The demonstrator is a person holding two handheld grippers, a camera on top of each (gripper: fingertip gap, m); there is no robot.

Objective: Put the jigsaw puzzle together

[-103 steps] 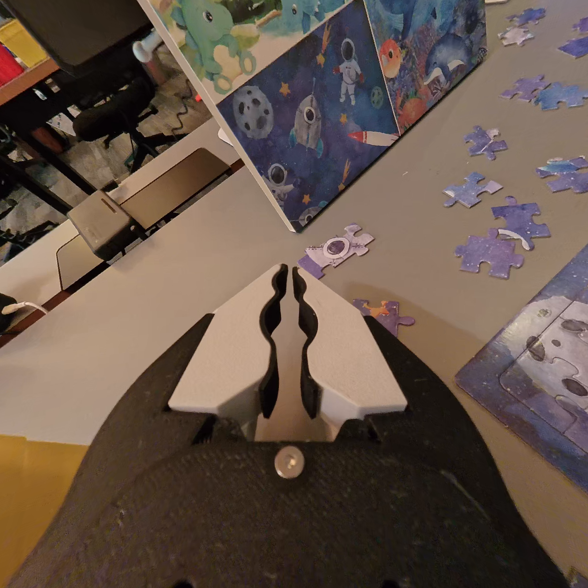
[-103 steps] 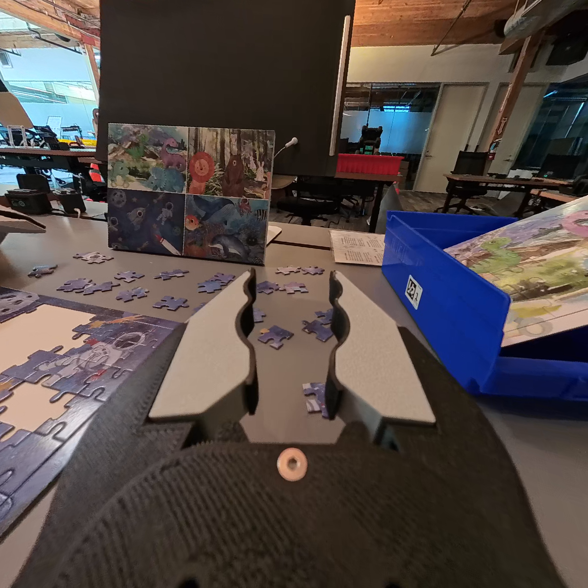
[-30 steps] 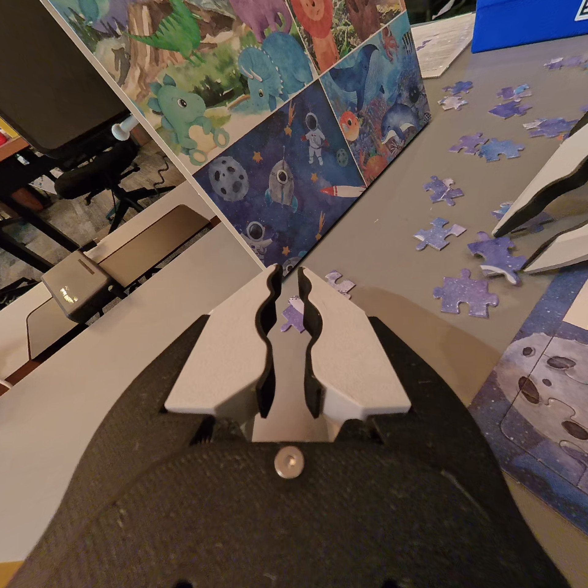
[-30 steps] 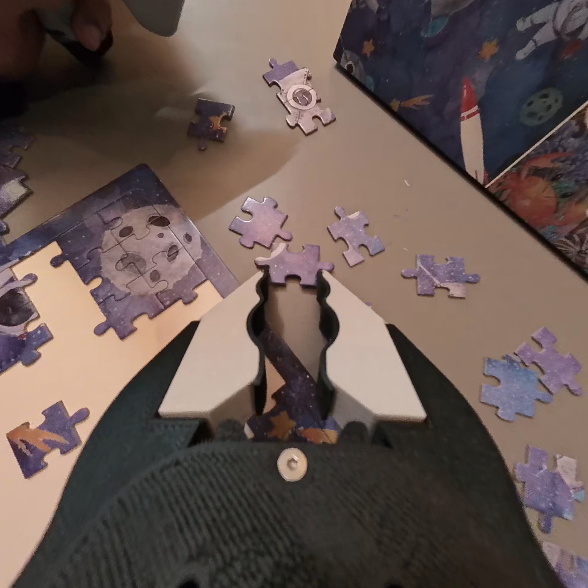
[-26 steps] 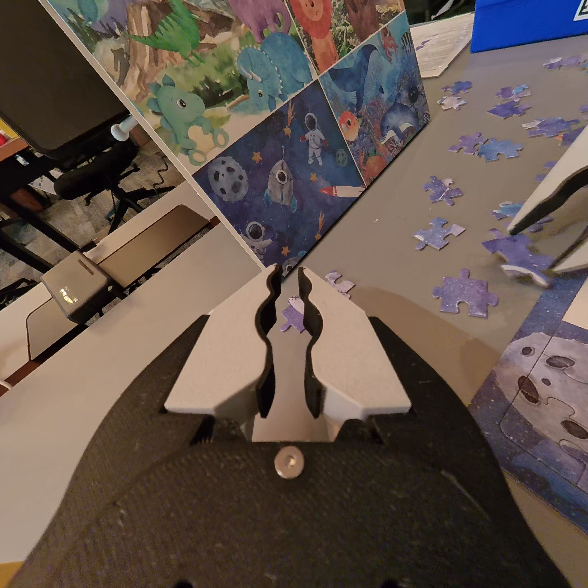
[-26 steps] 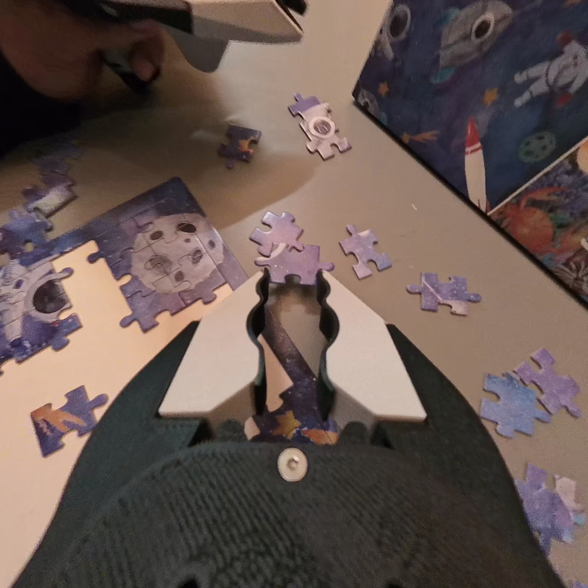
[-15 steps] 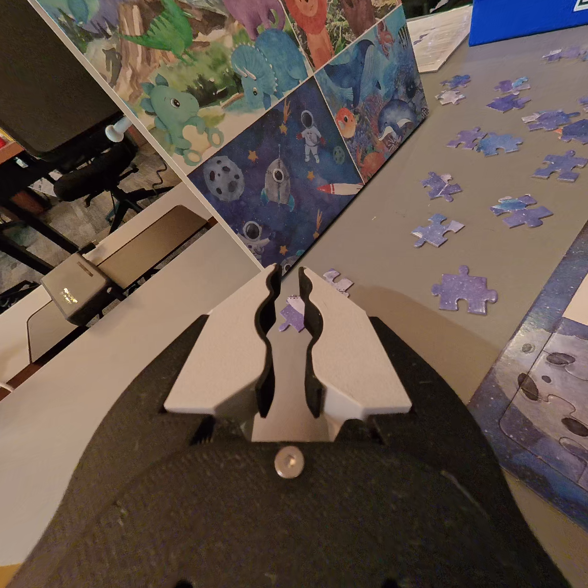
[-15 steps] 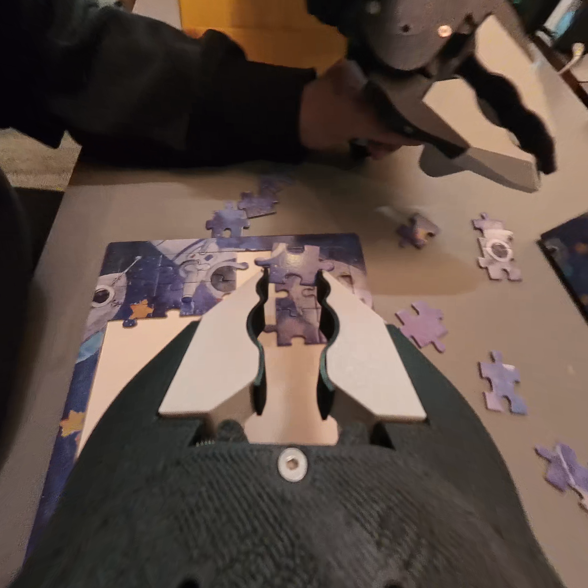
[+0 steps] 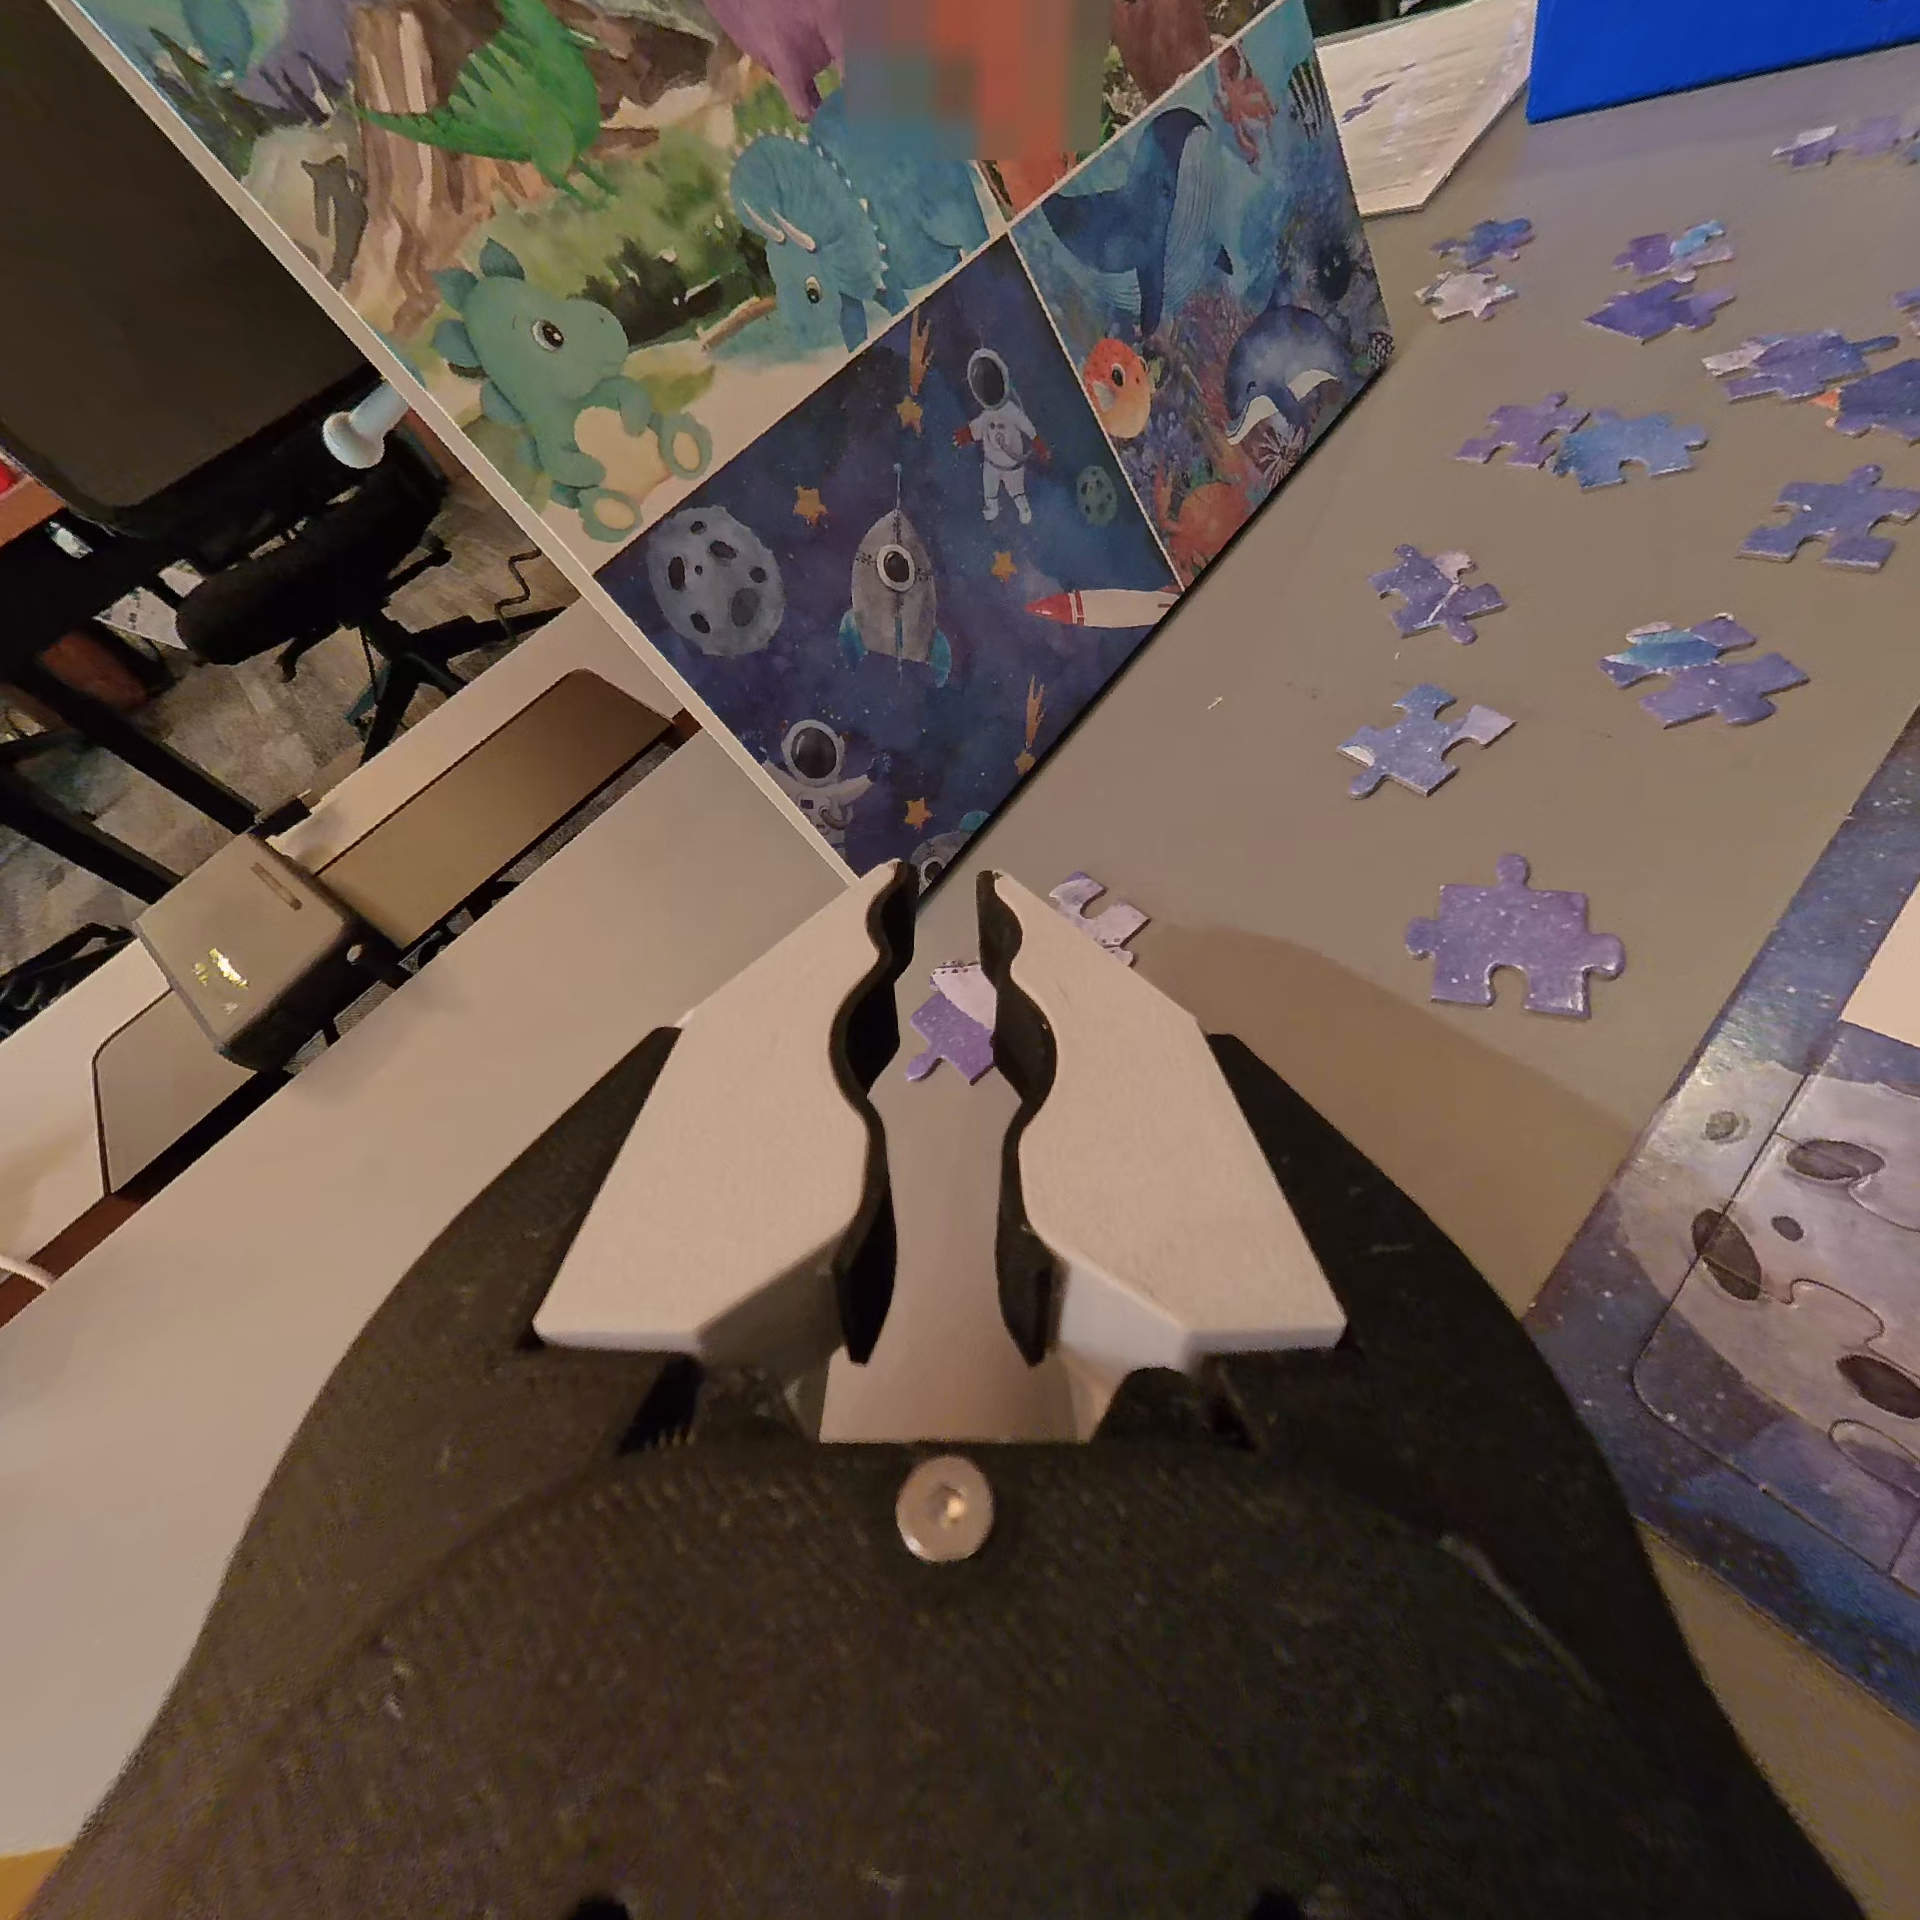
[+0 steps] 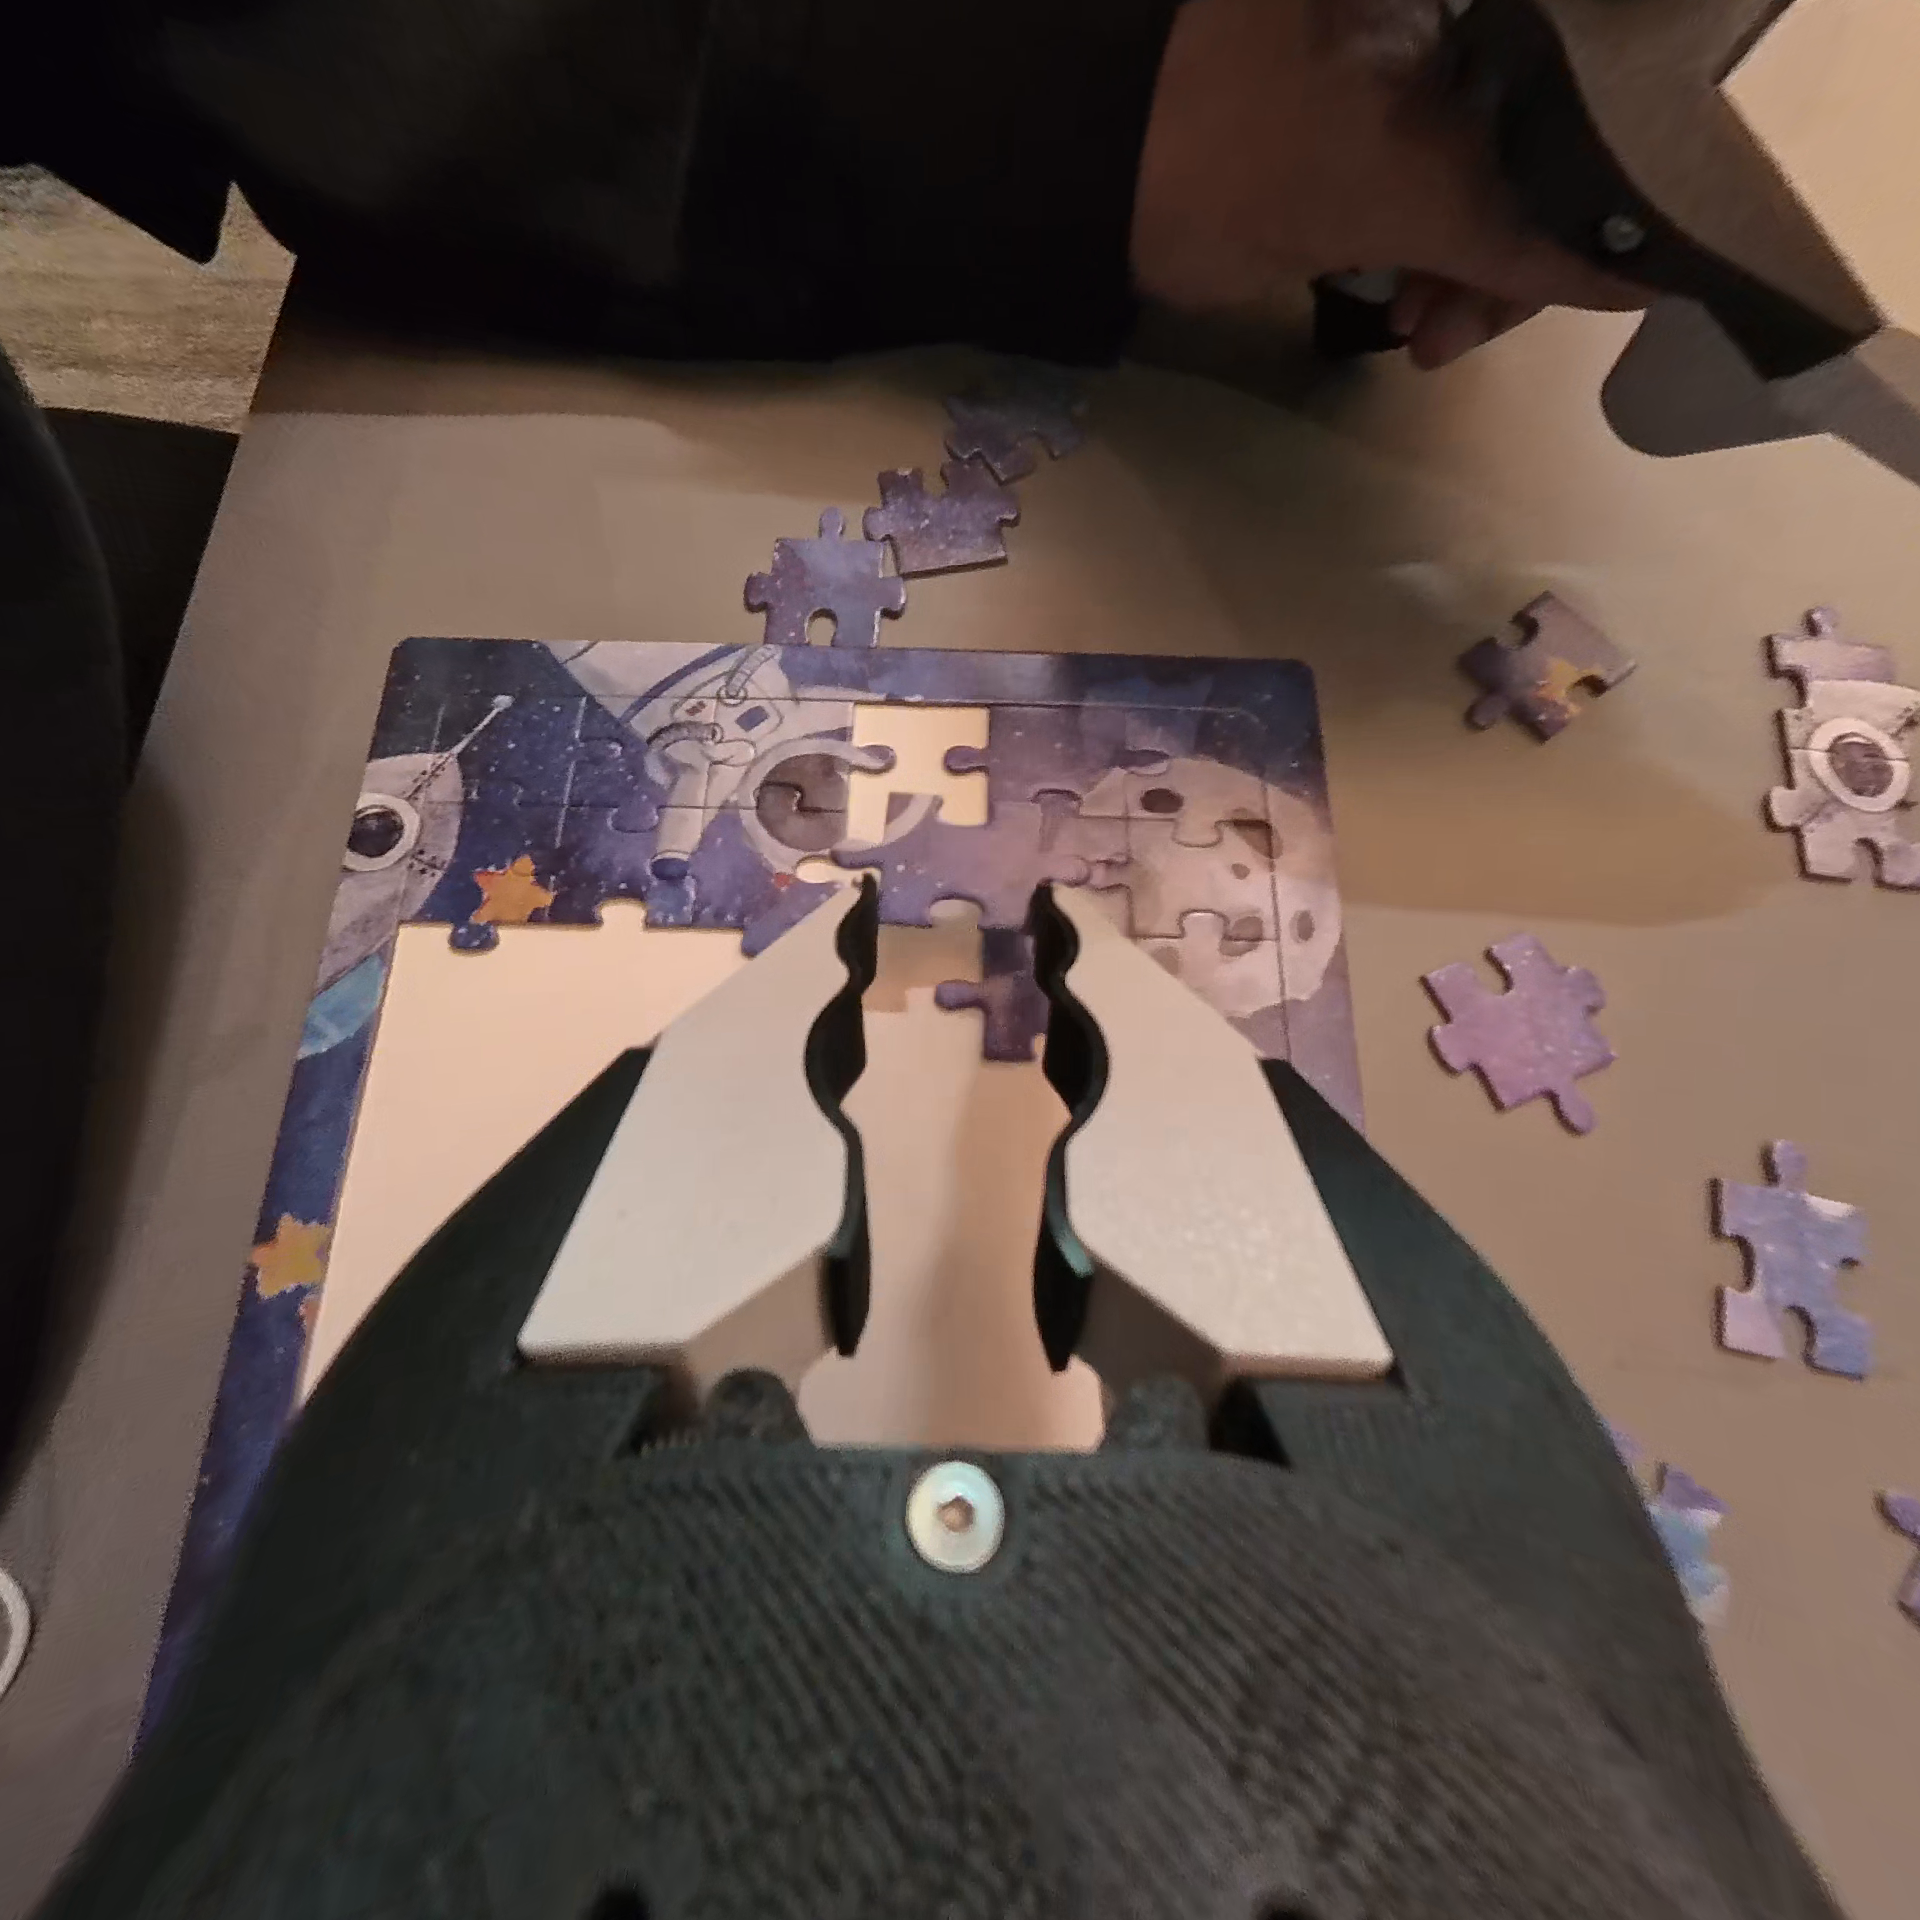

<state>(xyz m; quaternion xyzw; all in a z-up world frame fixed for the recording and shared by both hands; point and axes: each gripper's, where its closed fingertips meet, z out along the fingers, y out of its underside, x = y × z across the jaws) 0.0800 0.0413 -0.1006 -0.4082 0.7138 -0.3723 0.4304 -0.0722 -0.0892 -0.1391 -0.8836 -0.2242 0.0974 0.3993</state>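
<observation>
Purple puzzle piece [image 10: 951, 871] between jaws

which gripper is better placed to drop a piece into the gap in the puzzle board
Right, probably. The right gripper grips a purple piece directly over the puzzle board, just short of the gap. The left gripper hovers empty beside the board.

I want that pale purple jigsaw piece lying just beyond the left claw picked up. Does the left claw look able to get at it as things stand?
Probably yes. The left claw hangs just above the pale purple jigsaw piece, which lies flat on bare grey table; nothing covers it. The jaws stand only narrowly apart, so they may need widening.
</observation>
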